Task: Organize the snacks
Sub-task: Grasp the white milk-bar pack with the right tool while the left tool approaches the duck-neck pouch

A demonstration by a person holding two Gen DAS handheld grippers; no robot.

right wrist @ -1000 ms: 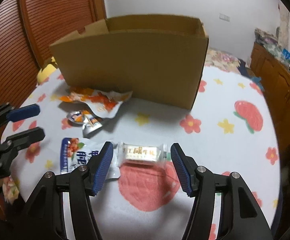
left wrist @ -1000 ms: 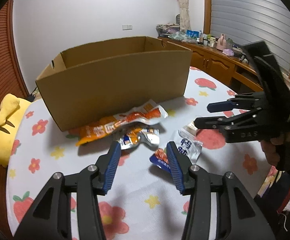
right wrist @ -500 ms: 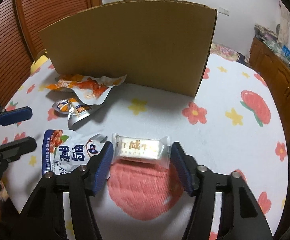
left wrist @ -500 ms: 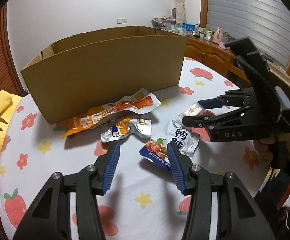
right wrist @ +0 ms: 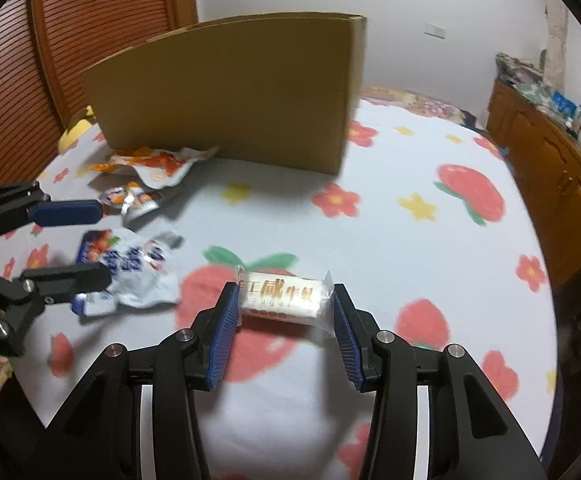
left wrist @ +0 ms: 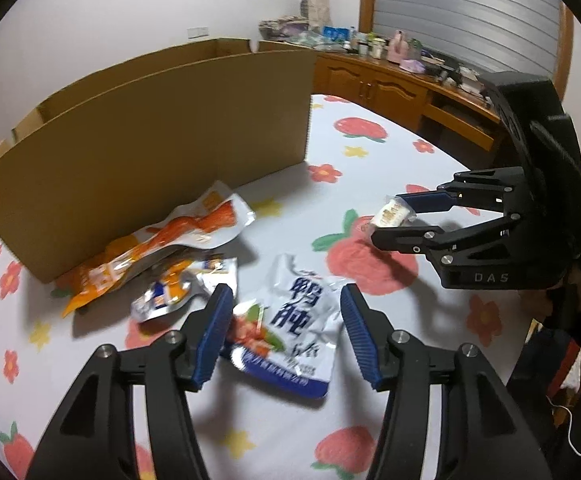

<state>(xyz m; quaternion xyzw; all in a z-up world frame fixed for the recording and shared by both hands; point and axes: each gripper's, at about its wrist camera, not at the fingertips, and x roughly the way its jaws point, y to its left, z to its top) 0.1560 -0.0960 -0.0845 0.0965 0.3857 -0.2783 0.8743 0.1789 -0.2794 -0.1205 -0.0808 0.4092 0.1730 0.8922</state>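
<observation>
The nougat bar (right wrist: pixel 284 297) lies crosswise before the cardboard box (right wrist: pixel 230 92), with open desk (right wrist: pixel 410 264) beyond. The right gripper (right wrist: pixel 286 334), jaws just closing, seemingly touches its wrapper ends. The left gripper (left wrist: pixel 286 336), jaws just opening, straddles the blue-white packet (left wrist: pixel 294 328), gripping nothing.

Cardboard box (right wrist: pixel 226 96) probably walls off the far tablecloth (right wrist: pixel 402 240).

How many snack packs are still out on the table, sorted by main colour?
Orange: 1, the long orange pack by the cardboard box.
Silver and orange: 1, the small pouch.
White and blue: 1, the white-blue bag.
Cream: 1, the nougat bar.
Total: 4.
</observation>
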